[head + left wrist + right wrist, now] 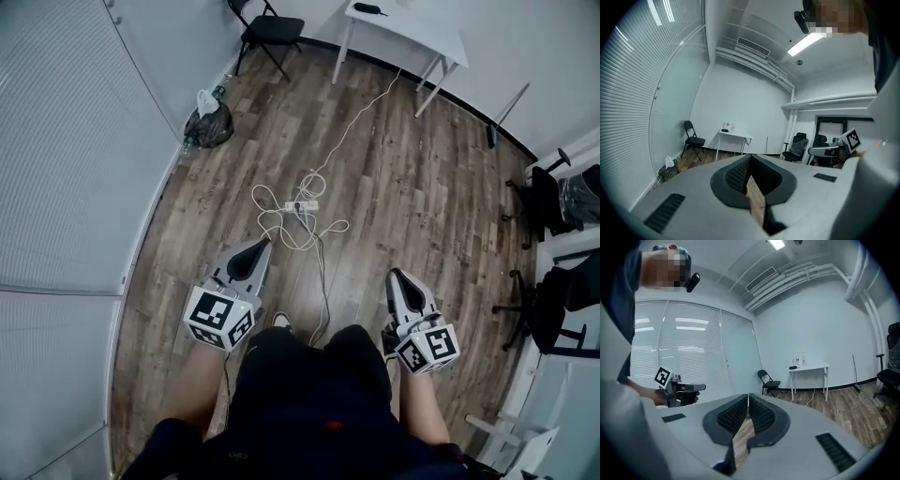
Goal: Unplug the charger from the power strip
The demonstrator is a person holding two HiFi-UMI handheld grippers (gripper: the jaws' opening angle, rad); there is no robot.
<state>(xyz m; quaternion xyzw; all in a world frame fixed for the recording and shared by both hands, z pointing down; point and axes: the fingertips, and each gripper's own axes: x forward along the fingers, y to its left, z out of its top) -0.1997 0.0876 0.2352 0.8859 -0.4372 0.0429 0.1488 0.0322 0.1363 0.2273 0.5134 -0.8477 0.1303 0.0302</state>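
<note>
A white power strip (302,205) lies on the wood floor in the head view, amid loops of white cable (281,225). At this distance I cannot tell the charger apart from the strip. Both grippers are held at waist height, well short of the strip and above it. My left gripper (261,246) points toward the strip with its jaws shut and nothing between them (751,157). My right gripper (396,275) is likewise shut and empty (748,395). Neither gripper view shows the strip.
A white table (412,33) stands at the far wall, with a cord running from it to the strip. A black folding chair (272,28) and a dark bag (208,122) sit at the far left. Office chairs (553,197) line the right side. Blinds (56,141) cover the left wall.
</note>
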